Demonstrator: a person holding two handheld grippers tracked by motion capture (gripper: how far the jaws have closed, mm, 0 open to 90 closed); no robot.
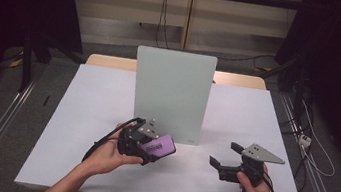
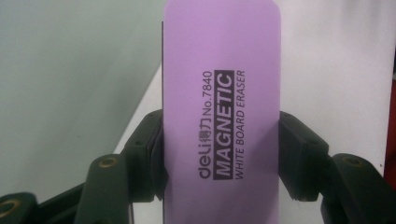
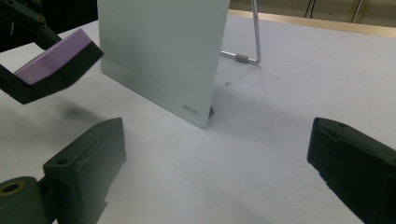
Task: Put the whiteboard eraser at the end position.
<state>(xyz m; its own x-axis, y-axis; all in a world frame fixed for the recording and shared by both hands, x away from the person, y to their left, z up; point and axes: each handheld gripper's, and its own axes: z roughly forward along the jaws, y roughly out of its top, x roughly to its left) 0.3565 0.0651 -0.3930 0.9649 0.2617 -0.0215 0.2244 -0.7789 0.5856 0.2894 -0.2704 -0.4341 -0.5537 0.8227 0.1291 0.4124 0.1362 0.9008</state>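
Two grippers are over a white table. The left gripper sits at the near middle, just left of centre, its jaws clamped on the long side edges of a purple eraser. In the left gripper view the eraser runs straight out along the jaws, long axis in line with them, printed purple face toward the camera and the words "MAGNETIC WHITE BOARD ERASER" reading along its length. From the high view its free end points right and slightly far, toward the lower edge of an upright whiteboard standing mid-table. The right gripper view shows the eraser lifted off the table, purple face up, dark pad beneath, close to the whiteboard but whether it touches cannot be told. A wire stand props the board from behind. The right gripper is at the near right, well apart from the board, jaws spread wide with nothing between them, pointing left.
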